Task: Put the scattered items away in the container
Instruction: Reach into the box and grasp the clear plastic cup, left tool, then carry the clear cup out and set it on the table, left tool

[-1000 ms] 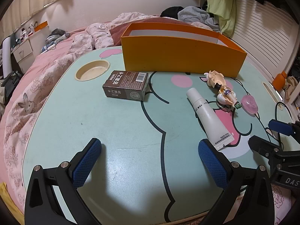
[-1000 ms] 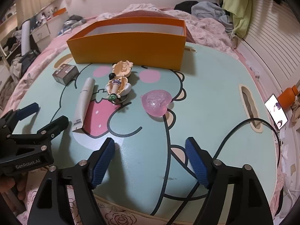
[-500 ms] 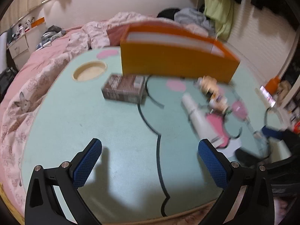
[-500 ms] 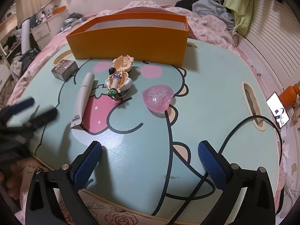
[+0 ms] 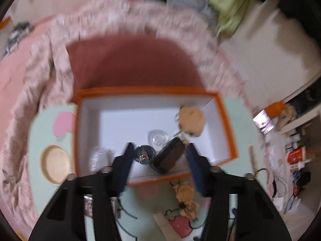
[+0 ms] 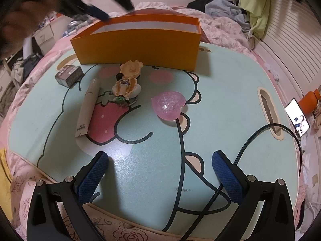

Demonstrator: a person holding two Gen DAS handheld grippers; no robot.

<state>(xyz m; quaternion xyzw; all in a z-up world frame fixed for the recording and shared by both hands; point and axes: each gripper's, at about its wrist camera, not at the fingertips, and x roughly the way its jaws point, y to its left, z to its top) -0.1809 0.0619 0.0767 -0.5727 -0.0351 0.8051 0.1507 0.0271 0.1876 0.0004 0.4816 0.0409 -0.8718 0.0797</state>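
The orange box (image 6: 140, 42) stands at the far side of the cartoon table. In front of it lie a brown carton (image 6: 69, 76), a white tube (image 6: 88, 105), a doll figure (image 6: 127, 82) and a pink heart (image 6: 168, 105). My left gripper (image 5: 159, 164) hangs open above the orange box (image 5: 226, 120), looking down into it; the view is blurred. Inside lie a dark bottle (image 5: 168, 156), a clear cap (image 5: 158, 137) and a tan plush (image 5: 190, 118). The left gripper also shows in the right wrist view (image 6: 96, 12), over the box's left end. My right gripper (image 6: 159, 170) is open and empty near the front edge.
A black cable (image 6: 250, 140) loops across the table's right front. A phone (image 6: 298, 116) and an orange bottle (image 6: 311, 101) lie off the right edge. Pink bedding (image 6: 220, 28) surrounds the table. A round cup recess (image 5: 55, 163) sits left of the box.
My left gripper has risen fast from low over the table to above the orange box, tilting down into it. My right gripper has opened wider and stayed in place.
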